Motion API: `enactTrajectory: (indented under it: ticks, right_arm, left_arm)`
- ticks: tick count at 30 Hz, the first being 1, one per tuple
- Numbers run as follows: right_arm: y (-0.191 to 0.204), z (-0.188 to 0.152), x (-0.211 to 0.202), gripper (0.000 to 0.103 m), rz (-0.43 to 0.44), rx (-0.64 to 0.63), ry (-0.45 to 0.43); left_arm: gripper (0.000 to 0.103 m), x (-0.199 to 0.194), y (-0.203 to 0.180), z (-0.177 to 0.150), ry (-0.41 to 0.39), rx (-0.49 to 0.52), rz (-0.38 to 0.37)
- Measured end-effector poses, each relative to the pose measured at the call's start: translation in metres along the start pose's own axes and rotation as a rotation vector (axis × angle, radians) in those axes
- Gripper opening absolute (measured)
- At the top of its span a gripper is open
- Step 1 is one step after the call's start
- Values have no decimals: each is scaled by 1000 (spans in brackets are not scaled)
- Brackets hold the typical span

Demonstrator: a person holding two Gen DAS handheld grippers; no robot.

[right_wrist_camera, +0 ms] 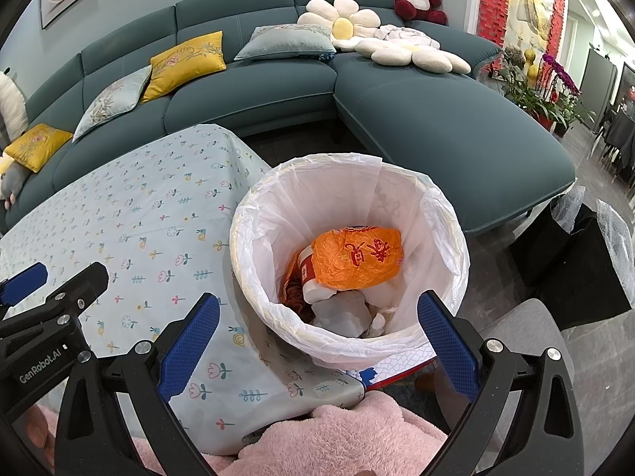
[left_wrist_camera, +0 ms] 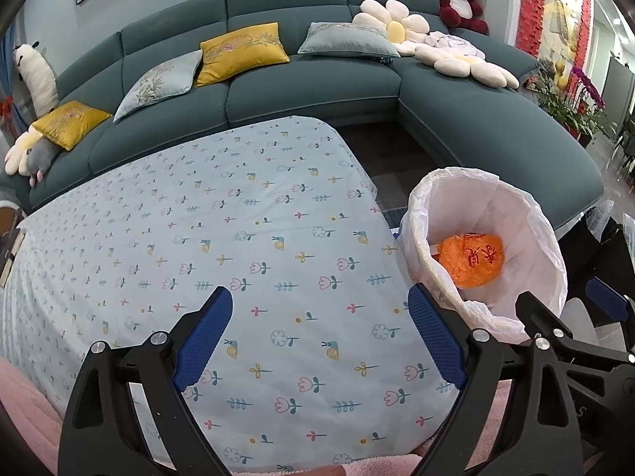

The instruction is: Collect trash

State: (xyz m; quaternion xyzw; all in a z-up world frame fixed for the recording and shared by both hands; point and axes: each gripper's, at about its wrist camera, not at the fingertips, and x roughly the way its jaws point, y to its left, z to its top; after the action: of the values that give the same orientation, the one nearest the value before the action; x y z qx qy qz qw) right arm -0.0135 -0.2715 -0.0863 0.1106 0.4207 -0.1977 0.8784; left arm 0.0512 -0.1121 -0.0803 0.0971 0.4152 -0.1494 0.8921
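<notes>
A trash bin (right_wrist_camera: pixel 444 238) lined with a white bag stands beside the table's right edge; it also shows in the left wrist view (left_wrist_camera: pixel 547 246). Inside lie a crumpled orange bag (right_wrist_camera: pixel 357 258), a red-and-white cup (right_wrist_camera: pixel 311 273) and white crumpled paper (right_wrist_camera: pixel 345 311). The orange bag (left_wrist_camera: pixel 472 260) shows in the left wrist view too. My left gripper (left_wrist_camera: pixel 321 337) is open and empty above the tablecloth. My right gripper (right_wrist_camera: pixel 317 341) is open and empty, just above the bin's near rim. The right gripper's arm also appears in the left wrist view (left_wrist_camera: pixel 555 325).
The table wears a pale blue floral tablecloth (left_wrist_camera: pixel 238 238). A teal sectional sofa (left_wrist_camera: pixel 309 91) with cushions and plush toys wraps around behind. A pink fluffy fabric (right_wrist_camera: pixel 337 436) lies at the near edge. Black boxes (right_wrist_camera: pixel 575 258) and a grey chair seat (right_wrist_camera: pixel 524 329) stand right of the bin.
</notes>
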Motion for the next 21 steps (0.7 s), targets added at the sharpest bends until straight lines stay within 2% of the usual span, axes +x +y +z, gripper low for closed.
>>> enactTrajectory:
  ticks: [21]
  right_arm:
    - [-2,0,1,96,-16,1,5]
  left_arm:
    - [86,4,1,-1,6,-1,12]
